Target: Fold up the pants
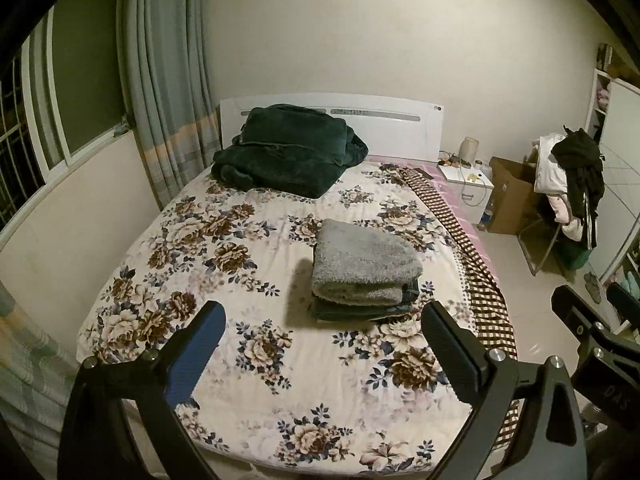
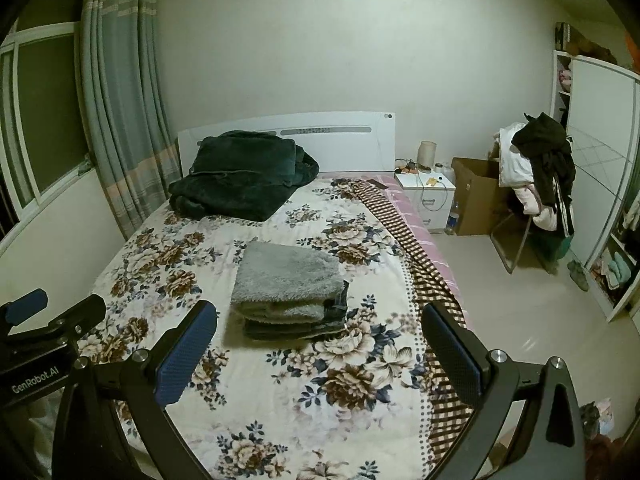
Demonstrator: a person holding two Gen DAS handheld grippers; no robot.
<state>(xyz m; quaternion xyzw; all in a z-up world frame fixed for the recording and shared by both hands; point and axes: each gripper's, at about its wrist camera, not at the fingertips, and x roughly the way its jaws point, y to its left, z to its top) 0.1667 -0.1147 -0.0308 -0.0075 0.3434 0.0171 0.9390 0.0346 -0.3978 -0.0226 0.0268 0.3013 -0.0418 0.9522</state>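
Note:
The pants (image 1: 364,270) lie folded in a compact stack on the floral bed (image 1: 224,264), grey fleece lining on top, dark denim showing at the bottom edge. They also show in the right wrist view (image 2: 290,286). My left gripper (image 1: 324,320) is open and empty, held above the bed's near end, short of the stack. My right gripper (image 2: 320,320) is open and empty, also back from the stack. Each gripper shows at the edge of the other's view: the right one (image 1: 580,320) and the left one (image 2: 56,308).
A dark green blanket (image 1: 288,148) is piled at the headboard. A checked cover (image 1: 480,280) hangs along the bed's right edge. A white nightstand (image 1: 466,184), a cardboard box (image 1: 512,196) and a chair heaped with clothes (image 1: 572,176) stand right of the bed. Curtains (image 1: 168,80) hang left.

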